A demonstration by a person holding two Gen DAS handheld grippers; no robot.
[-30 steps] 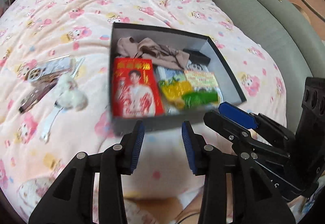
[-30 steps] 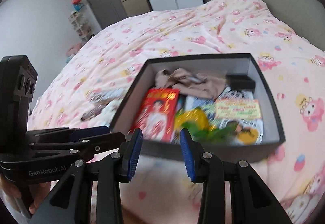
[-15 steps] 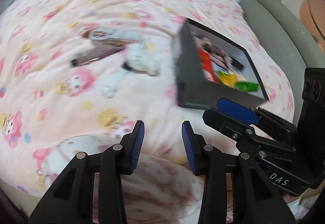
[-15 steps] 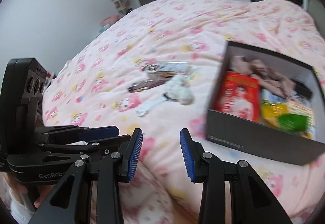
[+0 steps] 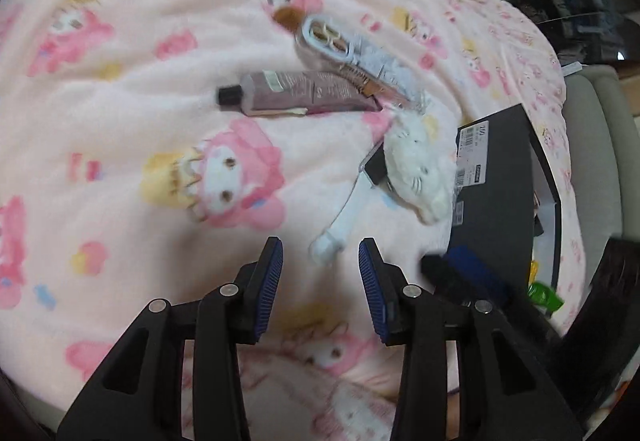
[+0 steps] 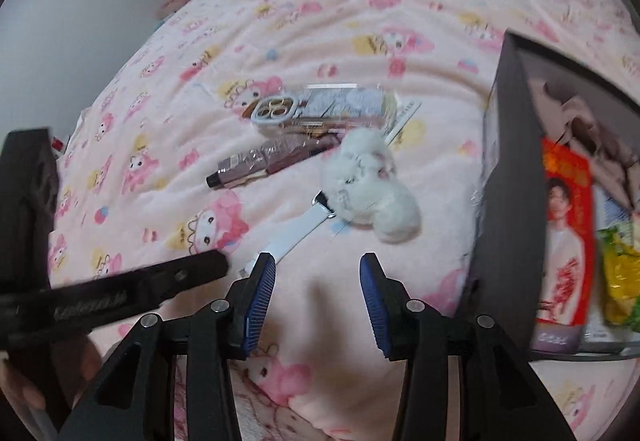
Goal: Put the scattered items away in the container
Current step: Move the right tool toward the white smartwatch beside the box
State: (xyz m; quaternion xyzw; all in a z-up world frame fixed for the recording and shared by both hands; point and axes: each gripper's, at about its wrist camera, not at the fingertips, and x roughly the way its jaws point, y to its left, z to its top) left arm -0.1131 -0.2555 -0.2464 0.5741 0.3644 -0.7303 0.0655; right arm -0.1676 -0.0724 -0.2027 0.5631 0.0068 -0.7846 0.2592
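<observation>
Left wrist view: left gripper (image 5: 320, 281) is hanging spread and empty over the blanket (image 5: 120, 121), with the strap (image 5: 340, 225) tip lying just beyond the gap between its fingers. The strap is running up under the plush (image 5: 416, 165). Tube (image 5: 296, 93) and phone case (image 5: 344, 49) are lying farther out, touching each other. The box (image 5: 496, 177) is sitting to the right, close to the plush. Right gripper's finger (image 5: 468, 277) is poking in low right.

Right wrist view: right gripper (image 6: 318, 293) is opening, nothing between the fingers. Strap (image 6: 296, 229) is ending near its left finger, plush (image 6: 372, 185) just beyond, tube (image 6: 268, 161) and case (image 6: 320, 105) farther out. Box (image 6: 508, 181) is on the right, already holding a red booklet (image 6: 568, 233) and other things.

Step, my read: approaching the four loose things for a pick, nothing grasped yet. Next move: bringing one gripper down over the strap or plush and closing; the strap is partly pinned under the plush, so it may drag it along.
</observation>
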